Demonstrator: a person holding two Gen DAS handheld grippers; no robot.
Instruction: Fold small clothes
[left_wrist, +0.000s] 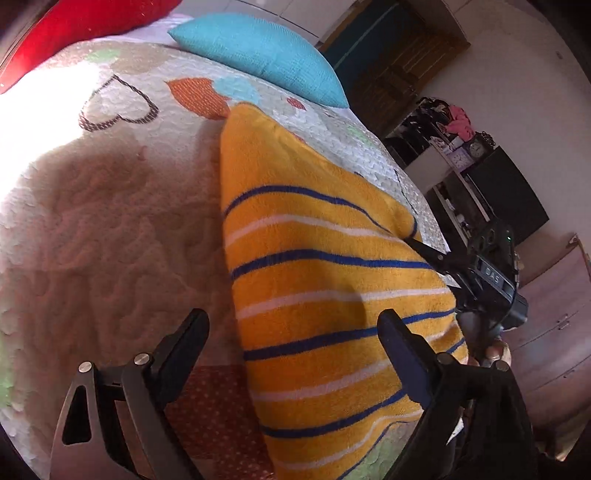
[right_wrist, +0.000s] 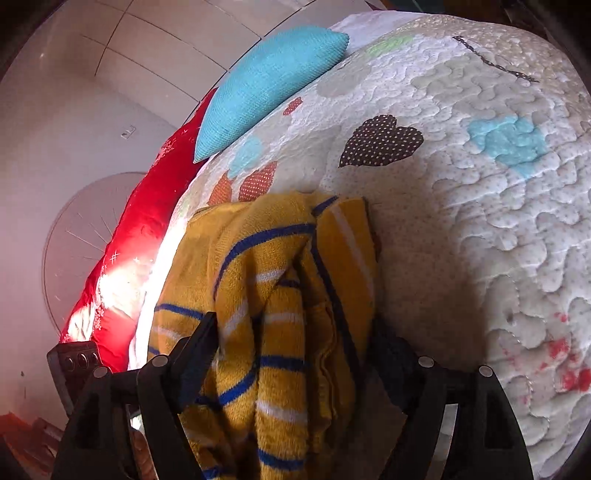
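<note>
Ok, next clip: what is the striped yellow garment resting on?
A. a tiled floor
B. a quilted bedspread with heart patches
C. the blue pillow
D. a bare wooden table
B: the yellow garment lies on the quilted bedspread with its heart patches, while the blue pillow sits apart at the far end of the bed.
</note>
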